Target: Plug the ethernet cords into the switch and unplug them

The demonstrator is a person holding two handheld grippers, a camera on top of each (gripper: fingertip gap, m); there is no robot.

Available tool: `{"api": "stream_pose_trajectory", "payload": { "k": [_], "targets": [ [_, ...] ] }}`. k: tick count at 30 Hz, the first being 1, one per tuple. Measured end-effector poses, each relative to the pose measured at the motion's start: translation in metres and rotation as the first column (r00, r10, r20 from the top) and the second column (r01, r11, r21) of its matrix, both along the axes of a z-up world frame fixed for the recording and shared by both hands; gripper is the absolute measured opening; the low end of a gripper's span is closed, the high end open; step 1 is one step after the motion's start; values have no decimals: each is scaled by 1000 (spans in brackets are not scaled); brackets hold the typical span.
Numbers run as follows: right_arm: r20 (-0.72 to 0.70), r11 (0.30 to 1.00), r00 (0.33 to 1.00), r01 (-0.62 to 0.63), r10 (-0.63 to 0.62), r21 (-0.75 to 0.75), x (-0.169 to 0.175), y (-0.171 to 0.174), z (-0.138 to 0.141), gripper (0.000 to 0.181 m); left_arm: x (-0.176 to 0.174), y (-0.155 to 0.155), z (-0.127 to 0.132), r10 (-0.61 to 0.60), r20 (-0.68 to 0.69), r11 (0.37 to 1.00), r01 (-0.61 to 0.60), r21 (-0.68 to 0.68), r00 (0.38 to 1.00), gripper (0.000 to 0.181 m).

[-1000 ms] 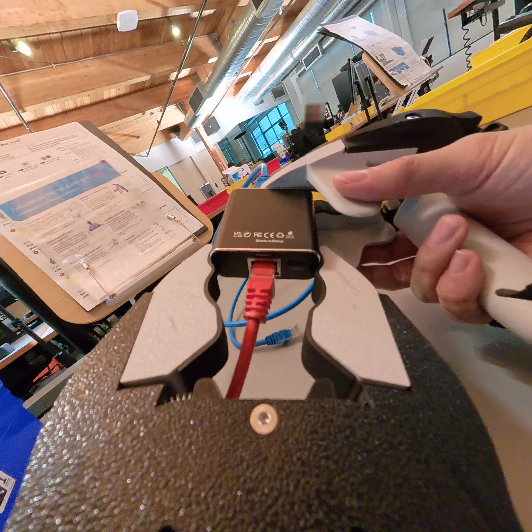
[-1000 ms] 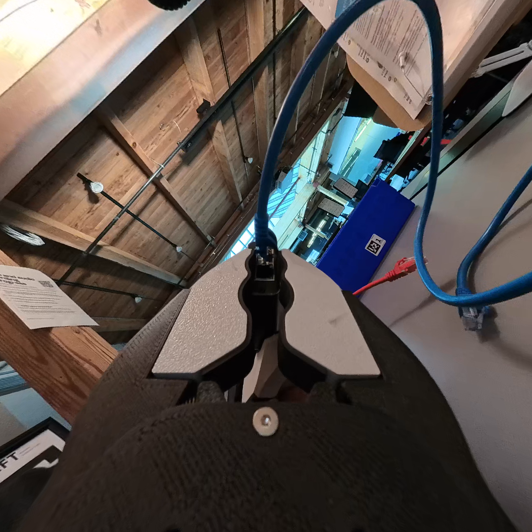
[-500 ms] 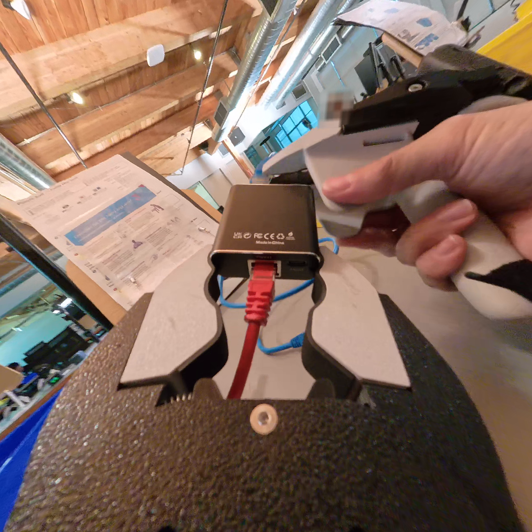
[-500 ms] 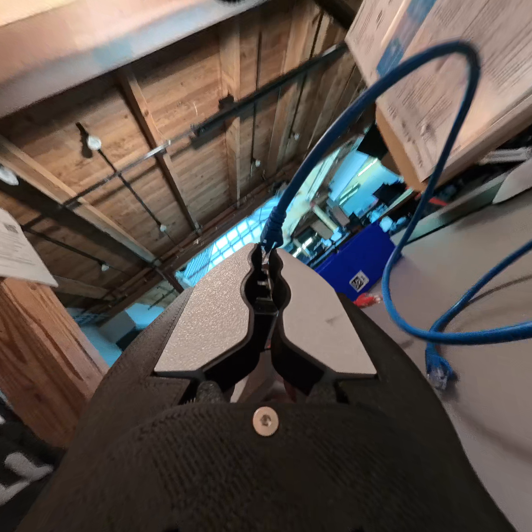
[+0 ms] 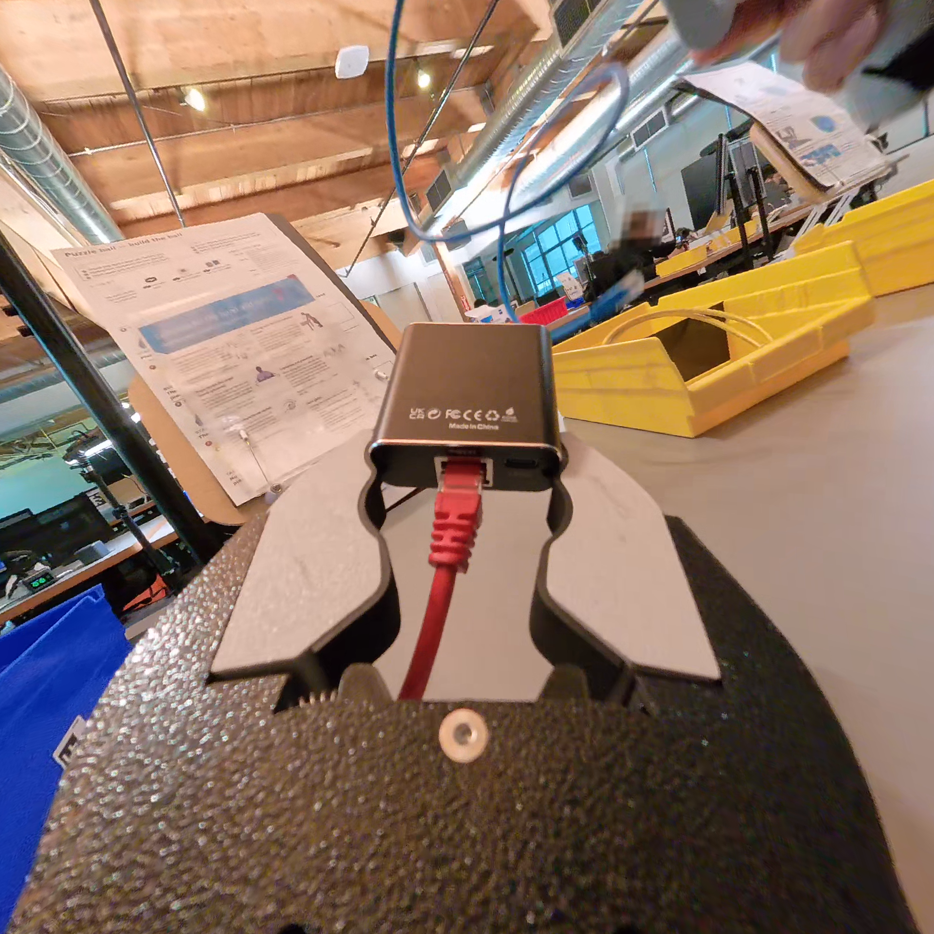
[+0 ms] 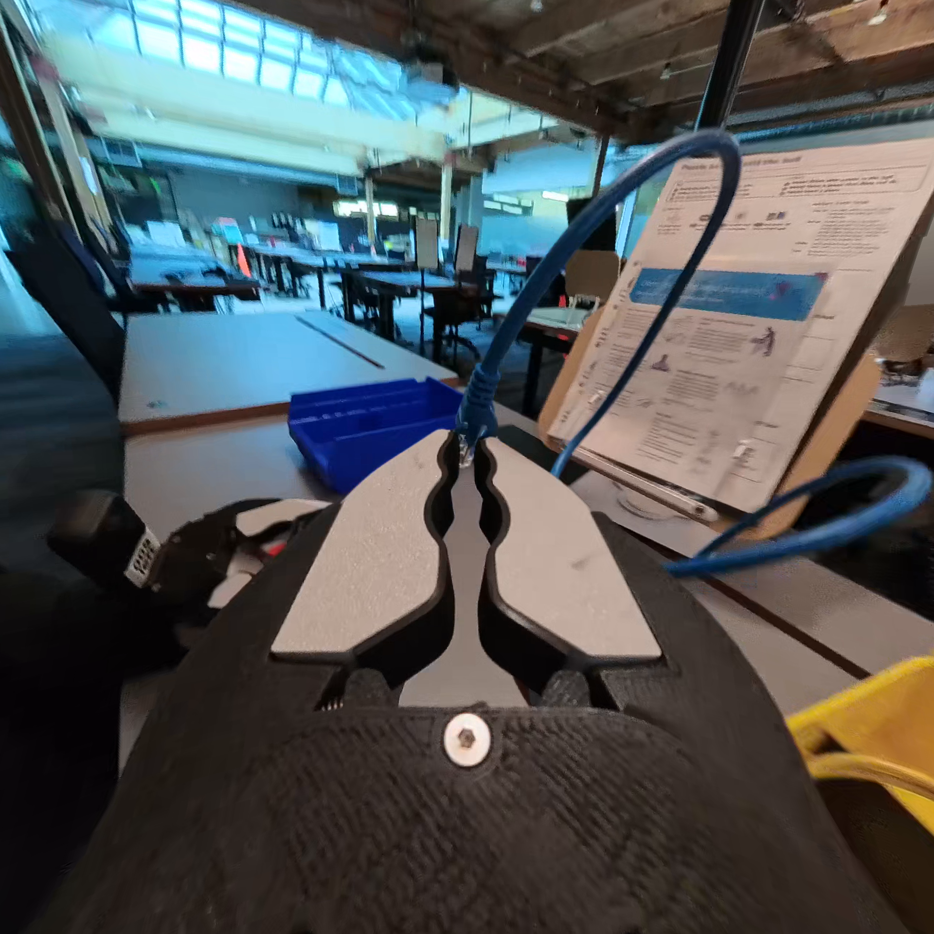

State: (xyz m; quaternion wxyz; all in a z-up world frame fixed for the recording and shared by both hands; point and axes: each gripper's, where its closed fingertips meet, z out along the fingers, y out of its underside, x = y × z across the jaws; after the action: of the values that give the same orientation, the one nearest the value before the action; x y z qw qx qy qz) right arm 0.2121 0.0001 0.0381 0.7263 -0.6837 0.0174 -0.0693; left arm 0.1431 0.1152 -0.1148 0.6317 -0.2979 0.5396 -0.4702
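In the left wrist view my left gripper (image 5: 462, 472) is shut on the black switch (image 5: 467, 384) and holds it by its sides. A red ethernet cord (image 5: 450, 546) is plugged into the port that faces the camera. In the right wrist view my right gripper (image 6: 467, 452) is shut on the plug of the blue ethernet cord (image 6: 477, 399), clear of the switch. The blue cord (image 5: 551, 167) loops through the air above the switch in the left wrist view, its free plug (image 5: 619, 290) dangling. The right gripper and a hand (image 5: 834, 35) show blurred at the top right.
Yellow bins (image 5: 707, 364) stand on the grey table (image 5: 758, 505) to the right of the switch. An instruction sheet on a stand (image 5: 242, 354) is at the left, also in the right wrist view (image 6: 733, 313). A blue bin (image 6: 374, 424) sits ahead of the right gripper.
The right gripper has lifted up and away from the far side of the switch with the blue cord's plug. The blue cord has risen off the table. The red cord stays plugged in.
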Motion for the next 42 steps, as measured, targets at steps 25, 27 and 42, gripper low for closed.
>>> {"api": "stream_pose_trajectory", "payload": {
  "k": [25, 27, 42],
  "targets": [
    [121, 900, 924, 380, -362, -214, 126, -130, 44, 7, 6, -7, -11, -58, -67, 998, 56, -26, 996, 62],
    [138, 908, 924, 378, -357, -181, 122, -126, 66, 7, 7, -7, -11, -61, -72, 998, 59, -25, 996, 62],
    [130, 864, 903, 430, -410, -262, 151, -140, 70, 7, 7, -8, -13, -73, -79, 997, 71, -29, 994, 62]
  ]
}}
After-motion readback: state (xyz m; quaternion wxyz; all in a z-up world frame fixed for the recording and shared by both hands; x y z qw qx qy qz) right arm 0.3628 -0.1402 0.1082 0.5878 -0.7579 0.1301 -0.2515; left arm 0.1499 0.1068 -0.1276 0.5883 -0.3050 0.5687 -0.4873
